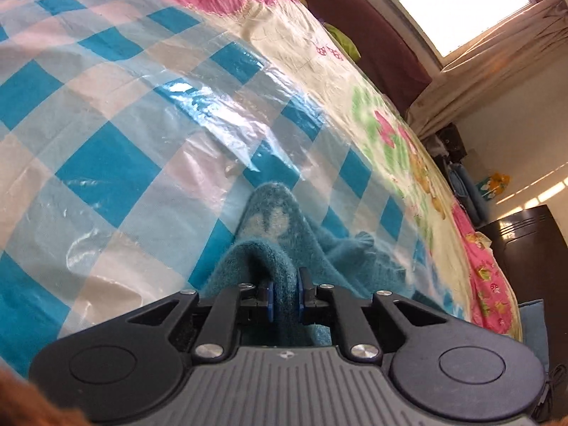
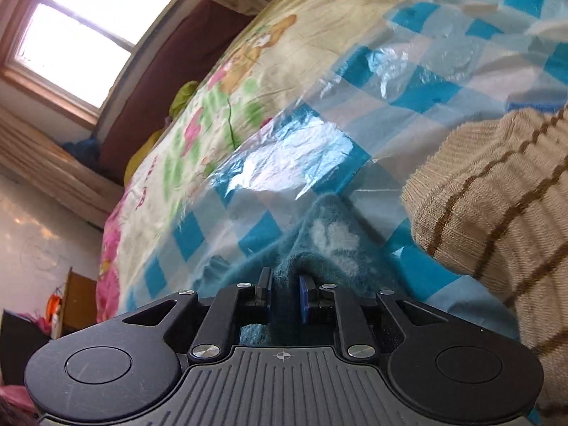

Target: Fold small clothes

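The teal fuzzy garment [image 1: 273,245] was a small, thick knitted piece, woolly and napped, deep blue-green with pale cream motifs worked into it; in the left wrist view a rounded cream patch sat toward 12 o'clock of the left gripper [image 1: 284,293], and the cloth rose from the jaws in a peaked ridge with folds falling away toward 3 o'clock; the blue pads were narrow and pinched a bunched fold of the knit between them. In the right wrist view the same garment [image 2: 319,248] ran up from the right gripper [image 2: 285,294] toward 12 o'clock, a cream leaf-like motif lying at about 1 o'clock; those jaws were narrow too, with a ridge of the knit between the pads, which appeared to be touching it. The garment lay on a blue-and-white checked plastic sheet [image 1: 106,163], glossy and wrinkled, spread over a floral bedspread [image 1: 401,135] in cream, pink and green; a beige ribbed knit with brown stripes [image 2: 497,206] bulked at 3 o'clock of the right gripper, resting on the same checked sheet [image 2: 419,85], just beside the teal piece; a bright window [image 2: 88,35] stood at 10 o'clock.
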Demonstrator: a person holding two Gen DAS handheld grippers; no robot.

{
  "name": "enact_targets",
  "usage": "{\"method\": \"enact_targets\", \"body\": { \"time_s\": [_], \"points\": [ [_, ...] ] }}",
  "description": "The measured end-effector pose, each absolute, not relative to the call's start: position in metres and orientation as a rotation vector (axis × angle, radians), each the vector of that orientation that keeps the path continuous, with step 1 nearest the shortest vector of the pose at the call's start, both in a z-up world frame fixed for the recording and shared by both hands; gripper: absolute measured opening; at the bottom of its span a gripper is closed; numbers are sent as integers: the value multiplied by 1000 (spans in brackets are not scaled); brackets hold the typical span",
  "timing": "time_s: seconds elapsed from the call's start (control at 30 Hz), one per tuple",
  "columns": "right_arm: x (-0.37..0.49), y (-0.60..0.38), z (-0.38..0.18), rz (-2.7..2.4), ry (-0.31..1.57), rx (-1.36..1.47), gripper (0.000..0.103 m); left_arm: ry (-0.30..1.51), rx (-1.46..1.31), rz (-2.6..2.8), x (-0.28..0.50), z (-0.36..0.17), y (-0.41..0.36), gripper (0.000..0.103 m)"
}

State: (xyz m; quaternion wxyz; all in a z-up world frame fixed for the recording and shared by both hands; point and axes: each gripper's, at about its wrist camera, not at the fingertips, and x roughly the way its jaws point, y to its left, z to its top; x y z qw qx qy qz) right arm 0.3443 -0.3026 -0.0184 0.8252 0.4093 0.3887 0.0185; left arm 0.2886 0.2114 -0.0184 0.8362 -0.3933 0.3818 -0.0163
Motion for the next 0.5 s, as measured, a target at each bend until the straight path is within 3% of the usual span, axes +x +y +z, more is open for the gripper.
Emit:
{"method": "enact_targets", "body": {
  "time_s": [0.17, 0.37, 0.5],
  "points": [
    [333, -311, -9, 91, 796, 927, 32, 793, -860, -33, 290, -8, 208, 31],
    [330, -310, 6, 133, 770, 908, 40, 759, -854, 4, 289, 3, 210, 45],
    [335, -315, -1, 140, 770, 984, 49, 719, -821, 58, 288, 10, 217, 50]
  ]
}}
